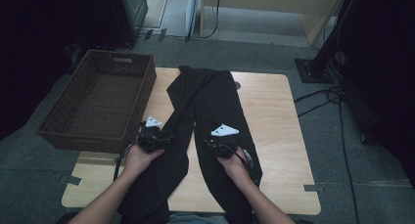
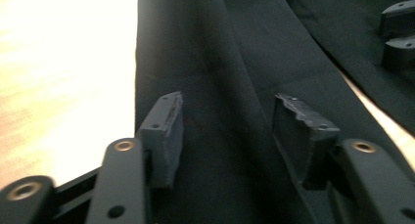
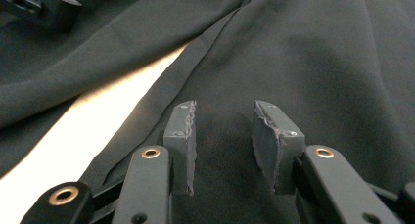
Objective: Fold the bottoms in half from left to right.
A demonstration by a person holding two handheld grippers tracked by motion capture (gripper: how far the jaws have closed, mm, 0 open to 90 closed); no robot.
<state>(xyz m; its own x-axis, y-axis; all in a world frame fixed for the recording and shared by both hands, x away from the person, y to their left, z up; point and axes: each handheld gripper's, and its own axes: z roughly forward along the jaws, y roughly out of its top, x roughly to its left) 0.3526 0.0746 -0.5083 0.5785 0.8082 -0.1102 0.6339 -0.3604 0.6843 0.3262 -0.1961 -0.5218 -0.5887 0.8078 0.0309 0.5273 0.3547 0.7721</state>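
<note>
Black trousers (image 1: 210,101) lie lengthwise on the wooden table (image 1: 274,116), waist at the far end and both legs running toward the person. My left gripper (image 1: 164,137) rests low over the left leg. In the left gripper view its jaws (image 2: 227,121) stand apart with flat cloth (image 2: 230,62) between them, not pinched. My right gripper (image 1: 209,143) sits over the right leg. In the right gripper view it (image 3: 222,128) is open too, its pads on either side of smooth fabric (image 3: 318,62) near the leg's inner seam.
A brown wicker basket (image 1: 142,106) stands at the table's left side, overhanging the edge. A strip of bare wood (image 3: 98,131) shows between the two legs. Cables (image 1: 323,99) lie on the floor at the right. Dark stands flank the far corners.
</note>
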